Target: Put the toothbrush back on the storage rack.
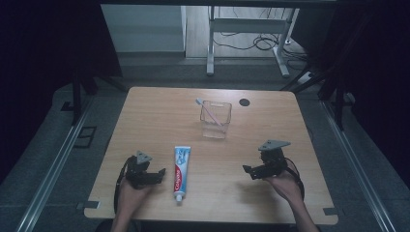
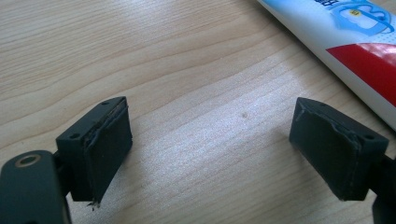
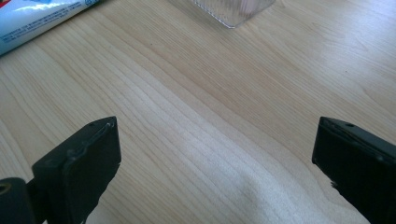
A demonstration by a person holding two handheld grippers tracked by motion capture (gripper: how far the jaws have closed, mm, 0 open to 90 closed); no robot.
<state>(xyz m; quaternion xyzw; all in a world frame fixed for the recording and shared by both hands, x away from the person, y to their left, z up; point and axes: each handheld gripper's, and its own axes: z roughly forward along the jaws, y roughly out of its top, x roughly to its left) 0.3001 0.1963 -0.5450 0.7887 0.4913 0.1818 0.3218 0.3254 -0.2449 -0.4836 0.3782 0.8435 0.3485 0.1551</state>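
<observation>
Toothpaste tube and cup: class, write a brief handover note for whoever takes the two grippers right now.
Left gripper: open, empty, low beside the toothpaste tube.
Right gripper: open, empty, over bare table.
Tube lies flat at front centre, cap toward the person.
Clear cup stands upright behind it, with a pink toothbrush leaning inside.
Done: toothbrush in cup.
Left, probably: grasp the tube, likely with the left gripper, and put it in the cup.

This looks like a lab or test room, kept dim apart from the work area. A plain wooden bench (image 1: 159, 111) stands alone on grey floor, with metal rails (image 1: 53, 169) running along the floor on its left and right. Dark curtains (image 1: 48, 43) close off both sides. At the far end, loose cables (image 1: 256, 42) trail under a white metal-legged desk frame (image 1: 246, 29).
</observation>
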